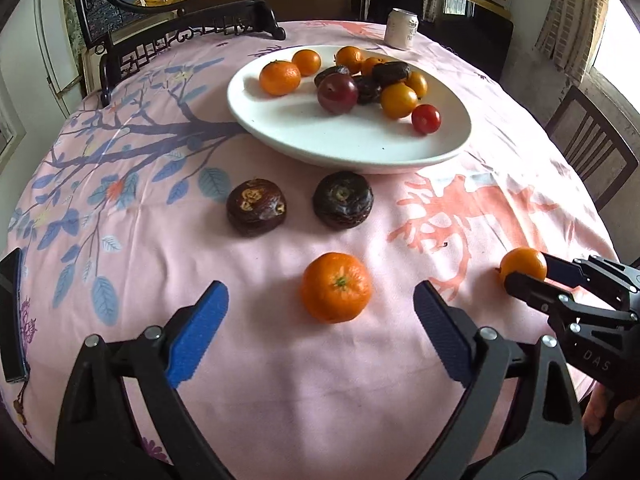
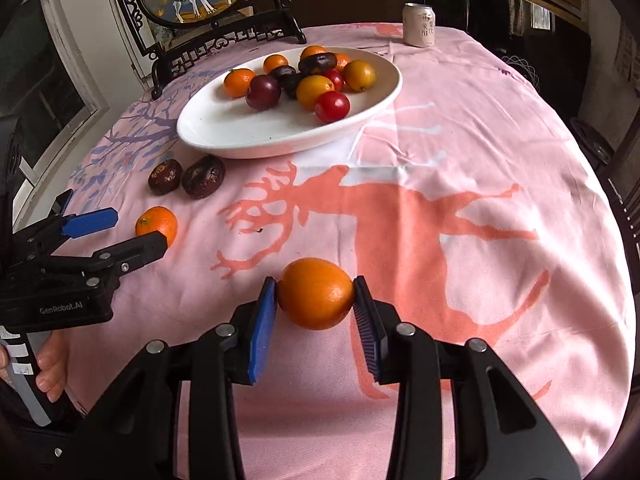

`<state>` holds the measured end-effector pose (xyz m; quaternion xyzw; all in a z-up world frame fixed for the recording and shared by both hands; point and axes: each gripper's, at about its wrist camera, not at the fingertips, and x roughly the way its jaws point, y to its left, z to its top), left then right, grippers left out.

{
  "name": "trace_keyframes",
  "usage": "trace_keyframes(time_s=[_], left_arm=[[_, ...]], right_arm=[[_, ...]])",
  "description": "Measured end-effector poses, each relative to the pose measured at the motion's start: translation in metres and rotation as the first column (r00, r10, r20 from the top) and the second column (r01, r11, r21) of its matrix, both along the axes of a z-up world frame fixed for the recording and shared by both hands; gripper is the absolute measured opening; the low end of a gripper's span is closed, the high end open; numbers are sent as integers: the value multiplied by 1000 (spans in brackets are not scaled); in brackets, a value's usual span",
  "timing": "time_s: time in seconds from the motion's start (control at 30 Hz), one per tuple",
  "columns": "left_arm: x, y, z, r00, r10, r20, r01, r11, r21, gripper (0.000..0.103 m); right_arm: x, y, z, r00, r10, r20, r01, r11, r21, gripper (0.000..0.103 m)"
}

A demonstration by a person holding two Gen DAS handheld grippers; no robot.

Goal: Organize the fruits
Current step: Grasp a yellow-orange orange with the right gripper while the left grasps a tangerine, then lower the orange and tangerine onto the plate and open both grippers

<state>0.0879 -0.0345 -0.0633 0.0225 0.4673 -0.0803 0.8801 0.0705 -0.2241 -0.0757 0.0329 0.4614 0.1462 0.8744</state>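
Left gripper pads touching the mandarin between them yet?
Apart. The left wrist view shows the left gripper open, with bare tablecloth visible between each blue pad and the mandarin on both sides.

Table [image 1: 280, 360] with plate [image 1: 320, 136], fruit [image 1: 336, 286]

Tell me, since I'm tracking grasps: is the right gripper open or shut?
Shut. The right gripper has both pads pressed against the orange.
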Motion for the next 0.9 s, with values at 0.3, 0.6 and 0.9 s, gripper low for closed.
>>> trace_keyframes(time_s=[0.3, 0.6, 0.9], left_arm=[[7, -3, -9, 1000, 3, -31, -3, 1000, -18, 37], [-16, 20, 22, 1000, 18, 25, -16, 995, -93, 37], [-12, 39, 40, 999, 24, 36, -20, 994, -106, 37]], right_arm=[[8, 3, 4, 1000, 0, 17, 0, 999, 34, 39], [-1, 25, 35, 997, 29, 77, -31, 999, 31, 39], [4, 40, 40, 996, 42, 73, -43, 999, 21, 39]])
